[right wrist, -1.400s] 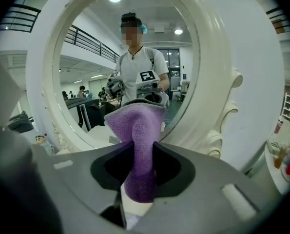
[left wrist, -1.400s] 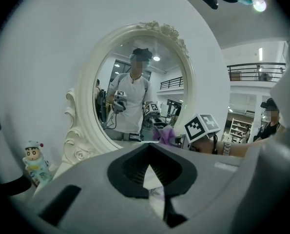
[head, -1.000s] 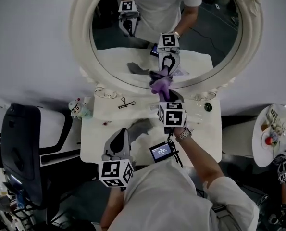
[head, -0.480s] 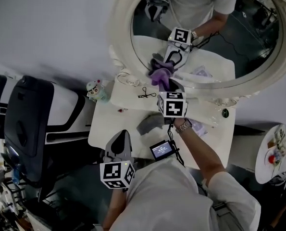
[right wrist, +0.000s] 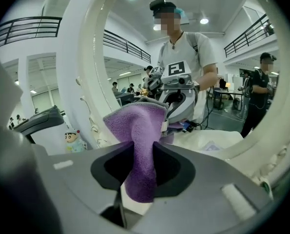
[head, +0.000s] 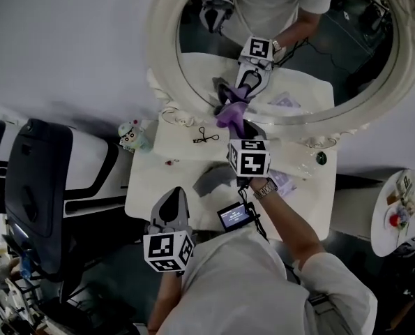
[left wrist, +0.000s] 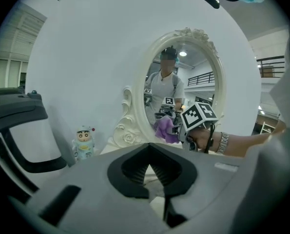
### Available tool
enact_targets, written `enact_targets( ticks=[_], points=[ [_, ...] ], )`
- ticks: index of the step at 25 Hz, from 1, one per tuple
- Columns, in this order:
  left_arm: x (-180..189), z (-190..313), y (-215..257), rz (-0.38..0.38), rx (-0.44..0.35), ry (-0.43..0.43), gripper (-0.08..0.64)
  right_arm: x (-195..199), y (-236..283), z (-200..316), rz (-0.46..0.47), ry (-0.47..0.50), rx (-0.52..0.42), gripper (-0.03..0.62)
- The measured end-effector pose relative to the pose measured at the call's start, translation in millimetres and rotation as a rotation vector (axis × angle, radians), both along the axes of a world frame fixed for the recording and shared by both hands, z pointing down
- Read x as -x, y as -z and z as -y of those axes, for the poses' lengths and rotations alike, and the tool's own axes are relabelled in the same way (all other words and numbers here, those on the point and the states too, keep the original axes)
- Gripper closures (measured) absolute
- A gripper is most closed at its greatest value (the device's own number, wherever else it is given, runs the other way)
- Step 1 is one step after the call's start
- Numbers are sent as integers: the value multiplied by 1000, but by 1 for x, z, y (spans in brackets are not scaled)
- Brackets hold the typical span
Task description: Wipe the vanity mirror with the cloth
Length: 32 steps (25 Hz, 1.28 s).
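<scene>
The purple cloth (right wrist: 140,145) is clenched between the two fingers (right wrist: 166,167) of our right gripper (right wrist: 144,167), which stand only as far apart as the bunched fabric is thick; its loose upper end fans out beyond the tips. From the head view the cloth meets its own reflection on the lower part of the vanity mirror (head: 193,61), just above the bottom of the ornate white frame, so it appears to be touching the glass there. Our right hand (head: 257,180), with a wristwatch (head: 266,189), reaches toward the mirror across the white table (head: 148,183) on which the mirror stands. Our left gripper (left wrist: 152,172) hangs well back from the mirror, over the table's near edge, its fingers closed tip to tip with nothing between them. A small cartoon figurine (left wrist: 84,143) stands just left of the mirror's base, and a dark chair (head: 33,194) sits further left of it.
</scene>
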<state>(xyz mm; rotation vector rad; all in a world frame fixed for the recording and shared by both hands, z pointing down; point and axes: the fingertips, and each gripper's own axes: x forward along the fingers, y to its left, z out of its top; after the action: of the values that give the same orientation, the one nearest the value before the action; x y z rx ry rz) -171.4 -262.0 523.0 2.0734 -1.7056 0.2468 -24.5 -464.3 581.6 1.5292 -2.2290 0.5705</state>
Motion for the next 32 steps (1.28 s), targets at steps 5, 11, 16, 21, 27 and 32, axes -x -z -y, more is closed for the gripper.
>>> enact_targets(
  ticks=[5, 11, 16, 21, 27, 32],
  points=[
    [-51, 23, 1, -21, -16, -151, 557, -90, -14, -11, -42, -158, 31, 477],
    [-102, 34, 1, -40, -18, -273, 557, -191, -13, -21, -84, -336, 37, 477],
    [-115, 37, 0, -41, -14, -289, 557, -206, -20, -22, -94, -349, 43, 476],
    [-94, 35, -5, -30, 4, -216, 557, -183, -36, -14, -97, -303, 77, 477],
    [-51, 26, -11, -18, 24, -107, 557, -115, -51, -1, -94, -175, 107, 477],
    [-15, 13, -12, -9, 34, -23, 557, -53, -49, 10, -84, -76, 92, 477]
  ],
)
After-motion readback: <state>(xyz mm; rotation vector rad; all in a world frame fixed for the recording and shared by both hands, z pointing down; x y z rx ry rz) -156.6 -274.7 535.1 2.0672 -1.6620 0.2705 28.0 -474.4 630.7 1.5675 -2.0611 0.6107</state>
